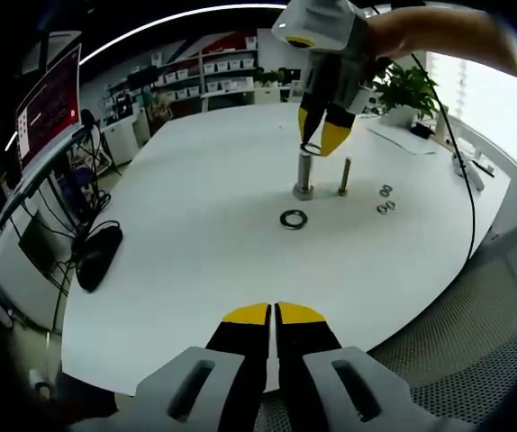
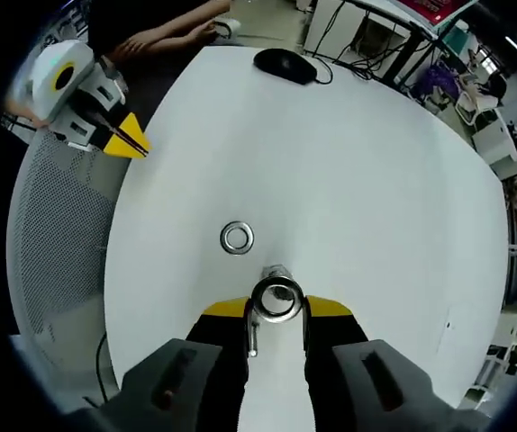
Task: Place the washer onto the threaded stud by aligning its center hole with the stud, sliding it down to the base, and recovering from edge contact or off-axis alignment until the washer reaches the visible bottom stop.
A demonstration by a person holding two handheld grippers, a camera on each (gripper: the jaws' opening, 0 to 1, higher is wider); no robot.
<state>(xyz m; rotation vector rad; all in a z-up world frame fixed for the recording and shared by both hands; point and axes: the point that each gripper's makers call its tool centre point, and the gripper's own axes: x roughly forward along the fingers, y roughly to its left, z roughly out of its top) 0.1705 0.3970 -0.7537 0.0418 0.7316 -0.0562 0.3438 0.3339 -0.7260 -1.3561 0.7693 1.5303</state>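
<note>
1 washer (image 2: 276, 300) between right gripper (image 2: 276, 308) jaws, over stud (image 1: 304, 171).

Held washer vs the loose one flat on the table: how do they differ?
The silver metal washer in the right tongs is gripped above the upright threaded stud; the loose silver washer lies flat on the white table, untouched. The held one sits over the stud's top, not yet at the base; the loose one lies beside the stud. Both are round rings.
</note>
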